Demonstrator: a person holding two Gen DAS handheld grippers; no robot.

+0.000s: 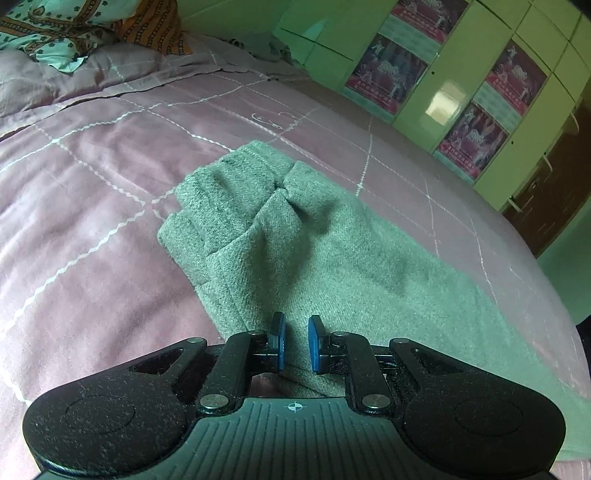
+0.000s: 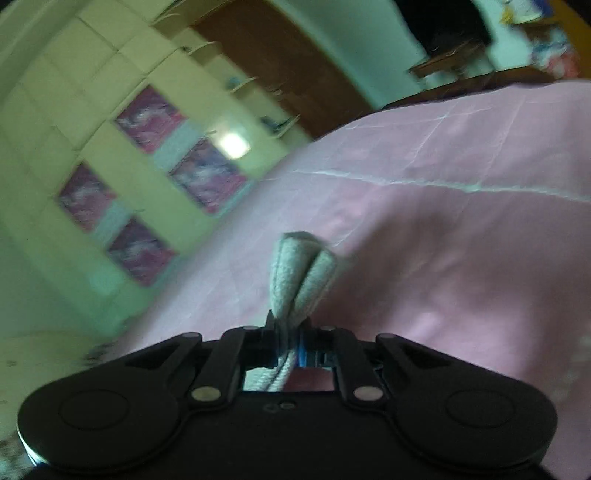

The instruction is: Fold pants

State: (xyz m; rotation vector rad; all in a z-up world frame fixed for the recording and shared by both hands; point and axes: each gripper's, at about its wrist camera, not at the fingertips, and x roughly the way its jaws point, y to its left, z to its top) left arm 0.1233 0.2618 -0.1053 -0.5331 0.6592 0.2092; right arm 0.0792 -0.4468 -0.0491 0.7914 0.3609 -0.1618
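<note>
Grey-green woollen pants (image 1: 332, 240) lie on a pink bedspread (image 1: 92, 221), with a bunched end at the far left and a long panel running right. My left gripper (image 1: 295, 341) sits low over the near edge of the pants. Its blue pads stand close together with the cloth filling the narrow gap between them. In the blurred right wrist view, my right gripper (image 2: 290, 343) is shut on a doubled fold of the pants (image 2: 299, 266). That fold sticks out ahead of the fingers, above the bedspread (image 2: 461, 258).
A green wardrobe with pink posters (image 1: 461, 92) stands beyond the far side of the bed and also shows as the wardrobe (image 2: 92, 147). Patterned bedding (image 1: 55, 33) is piled at the head. A brown door (image 1: 554, 192) is at the right.
</note>
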